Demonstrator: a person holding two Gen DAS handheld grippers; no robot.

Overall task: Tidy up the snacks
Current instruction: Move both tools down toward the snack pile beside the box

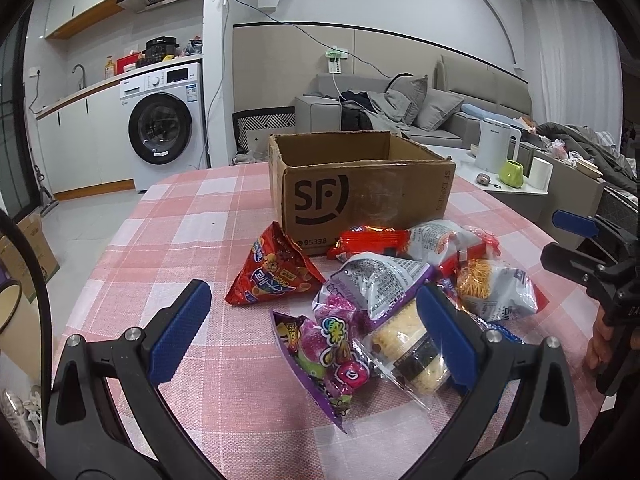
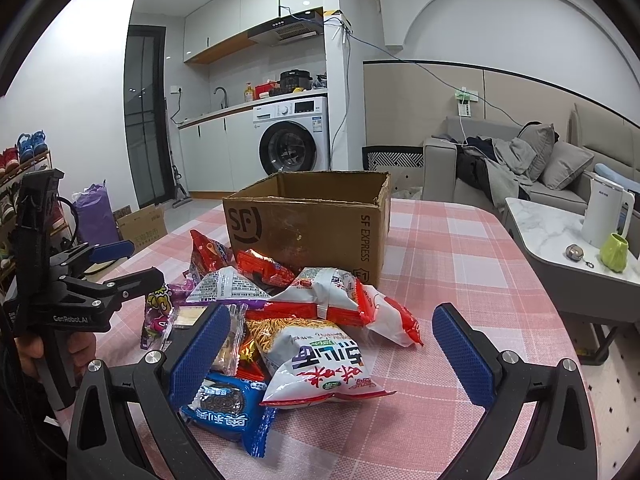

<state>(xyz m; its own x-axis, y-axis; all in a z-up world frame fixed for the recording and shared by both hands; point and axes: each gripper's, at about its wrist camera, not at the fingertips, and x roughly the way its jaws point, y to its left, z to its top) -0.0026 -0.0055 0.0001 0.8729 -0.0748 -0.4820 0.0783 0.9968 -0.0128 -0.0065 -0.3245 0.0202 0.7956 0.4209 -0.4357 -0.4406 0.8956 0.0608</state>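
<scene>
The left gripper (image 1: pixel 316 332) was wide open over the purple candy bag (image 1: pixel 320 356), which lay between its fingers. The box (image 1: pixel 360 196) stood behind the snacks.

The right gripper (image 2: pixel 332 356) was wide open too, around the white noodle bag (image 2: pixel 320 364), pointing toward the box (image 2: pixel 308 232).

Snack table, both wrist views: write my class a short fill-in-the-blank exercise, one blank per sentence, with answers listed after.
1. The cardboard box behind the snacks stands with its top ____.
2. Both the left gripper and the right gripper have their jaws ____.
3. The tablecloth has a pink and white ____ pattern.
4. The blue cookie packet lies ____ the box, on the table.

Answers: open; open; checked; outside
</scene>
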